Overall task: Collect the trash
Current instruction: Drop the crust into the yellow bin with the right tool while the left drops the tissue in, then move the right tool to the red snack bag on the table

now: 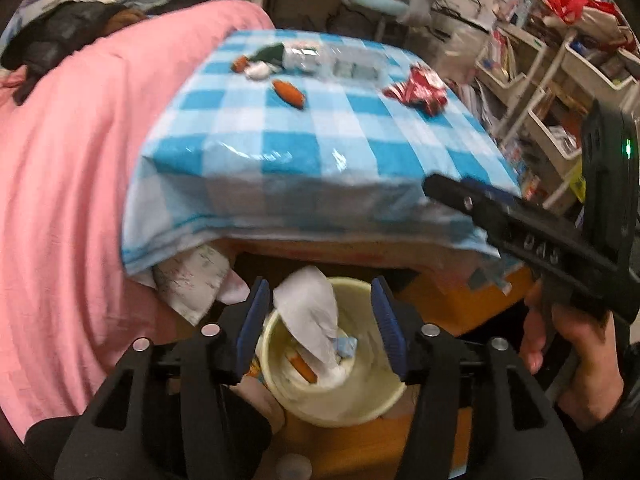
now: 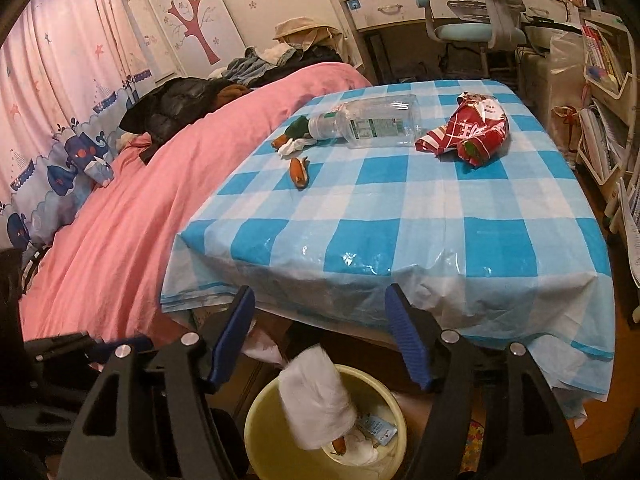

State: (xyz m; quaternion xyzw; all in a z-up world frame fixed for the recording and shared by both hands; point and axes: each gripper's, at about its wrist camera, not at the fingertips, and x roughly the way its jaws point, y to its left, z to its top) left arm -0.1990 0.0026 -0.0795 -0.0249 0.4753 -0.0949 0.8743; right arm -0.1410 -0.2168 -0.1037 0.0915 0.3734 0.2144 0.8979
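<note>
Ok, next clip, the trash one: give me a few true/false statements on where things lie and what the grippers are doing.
1. The clear plastic bottle stands upright on the checked tablecloth. False: it lies on its side.
2. A white tissue is at the yellow bin, partly above its rim. True.
3. The right gripper is shut on the red snack wrapper. False: its jaws are open and empty; the wrapper lies on the table.
4. The left gripper is open over the bin. True.
5. The bin is empty. False: it holds paper and an orange scrap.
</note>
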